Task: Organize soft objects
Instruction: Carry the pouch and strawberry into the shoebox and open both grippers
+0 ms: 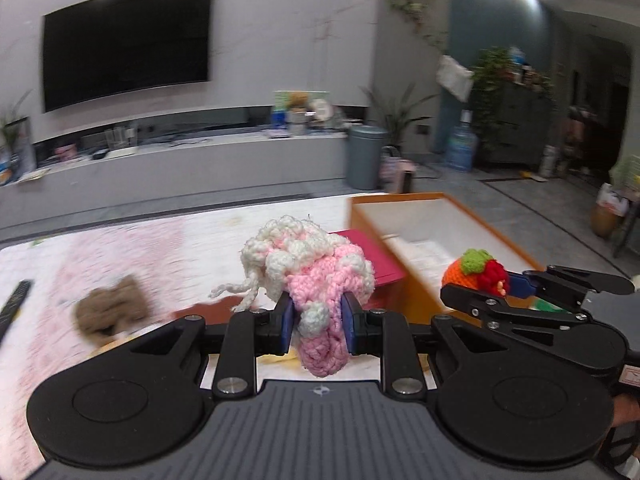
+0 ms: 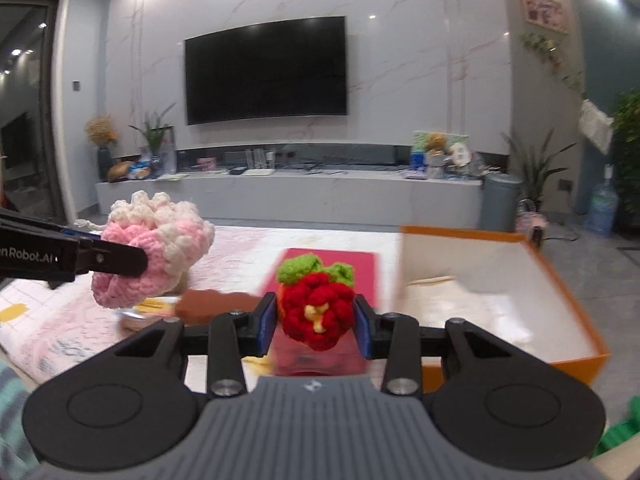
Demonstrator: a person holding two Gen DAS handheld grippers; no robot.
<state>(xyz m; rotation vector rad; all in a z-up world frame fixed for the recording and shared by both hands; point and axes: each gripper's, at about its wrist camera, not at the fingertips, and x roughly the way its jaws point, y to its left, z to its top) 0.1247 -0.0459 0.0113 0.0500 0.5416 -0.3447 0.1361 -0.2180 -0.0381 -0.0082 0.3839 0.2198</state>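
Holding a pink-and-white crochet toy between its blue pads, our left hand-held gripper is clamped on the toy's lower pink part, and the bulk of it bulges up ahead of the fingertips with a loose white yarn tail hanging off to that gripper's left. Our right hand-held gripper is closed on a red crochet toy with a green leafy top and a bit of orange at its side; the toy sits squarely between the pads and rises just above them. From the left wrist view, that same toy shows off to the right, pinched at the tip of the right hand-held gripper.

Ahead and to the right of both grippers stands an open orange box with white inner walls; some pale paper or cloth lies in it, too blurred to name. Directly beyond the red toy a flat red card or book lies on the worktop, which carries a pink-patterned covering. To the left of the left gripper, a brown fuzzy lump rests on that covering, blurred.

Both toys are chunky, knobbly yarn, soft and rounded.
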